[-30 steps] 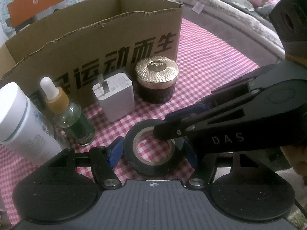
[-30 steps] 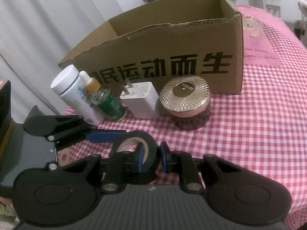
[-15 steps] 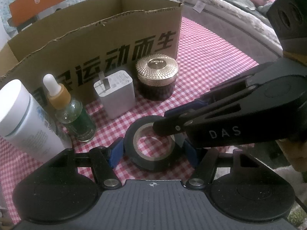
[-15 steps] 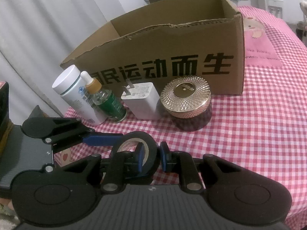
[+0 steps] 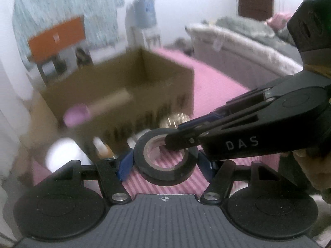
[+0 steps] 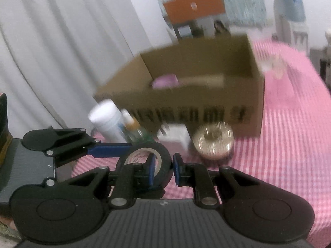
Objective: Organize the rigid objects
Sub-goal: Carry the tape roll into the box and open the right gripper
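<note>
A black tape roll (image 5: pixel 164 158) hangs in the air above the pink checked tablecloth (image 5: pixel 213 86). My left gripper (image 5: pixel 163 161) holds it across its outer sides. My right gripper (image 6: pixel 163 169) pinches its near wall (image 6: pixel 163 157), one finger inside the hole; it reaches in from the right in the left wrist view (image 5: pixel 175 142). Beyond stands the open cardboard box (image 6: pixel 206 95) with a pink object (image 6: pixel 165 81) and a tan tube (image 6: pixel 201 80) inside. Both views are motion-blurred.
In front of the box stand a white bottle (image 6: pixel 107 119), a dropper bottle (image 6: pixel 134 128), a white charger (image 6: pixel 175 138) and a gold-lidded jar (image 6: pixel 214 142). A bed (image 5: pixel 248 47) lies at the right, an orange chair (image 6: pixel 193 7) behind the box.
Both grippers have lifted the tape roll off the table together. The view now looks down into the box from higher up.
</note>
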